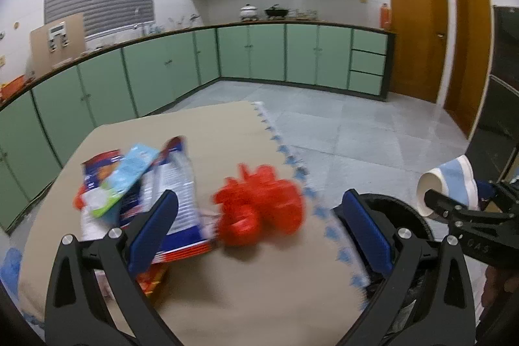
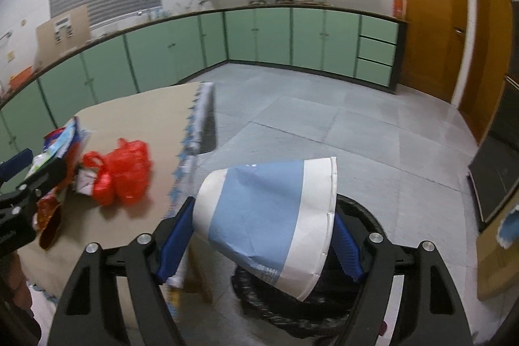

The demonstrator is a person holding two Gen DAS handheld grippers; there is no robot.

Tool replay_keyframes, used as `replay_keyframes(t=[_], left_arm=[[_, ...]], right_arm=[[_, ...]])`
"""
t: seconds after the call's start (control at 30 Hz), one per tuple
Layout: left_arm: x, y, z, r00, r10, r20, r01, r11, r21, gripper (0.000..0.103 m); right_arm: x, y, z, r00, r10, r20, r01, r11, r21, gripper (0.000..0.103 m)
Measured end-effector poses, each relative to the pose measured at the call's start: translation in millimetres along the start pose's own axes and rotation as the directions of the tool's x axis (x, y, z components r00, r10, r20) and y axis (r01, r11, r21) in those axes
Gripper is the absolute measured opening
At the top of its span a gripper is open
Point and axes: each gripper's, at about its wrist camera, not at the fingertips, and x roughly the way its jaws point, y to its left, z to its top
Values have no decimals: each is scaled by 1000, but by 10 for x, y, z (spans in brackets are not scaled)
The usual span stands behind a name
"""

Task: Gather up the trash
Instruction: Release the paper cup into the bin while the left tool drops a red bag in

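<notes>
My right gripper [image 2: 262,235] is shut on a crumpled blue-and-white paper cup [image 2: 266,229] and holds it above a black-lined trash bin [image 2: 360,213] beside the table. The cup also shows in the left wrist view [image 1: 451,184]. My left gripper [image 1: 259,226] is open and empty above the table, with a red plastic bag [image 1: 259,209] between and just beyond its fingers. A pile of snack wrappers [image 1: 139,184] lies left of the bag. The bag [image 2: 120,171] and wrappers [image 2: 61,145] also show in the right wrist view.
The table has a tan cloth [image 1: 227,281] with a blue-patterned edge. The bin [image 1: 402,209] stands at its right side on a grey tiled floor [image 2: 324,119]. Green cabinets [image 1: 292,54] line the far walls. Wooden doors [image 1: 418,31] are at the right.
</notes>
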Motion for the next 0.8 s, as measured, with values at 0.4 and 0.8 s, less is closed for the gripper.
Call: replay_keyframes(t=[0.4,0.8], left_arm=[[721,-529,-42,997,68,-40,-66,996,59,75],[1165,-389,-213,967,183,-175,-183,983,19,41]], right_arm=[[210,-404,-76,999,-51,-17,51,998,26,76],[398,-402,-105,998,-43,-53,44,999,16,76]])
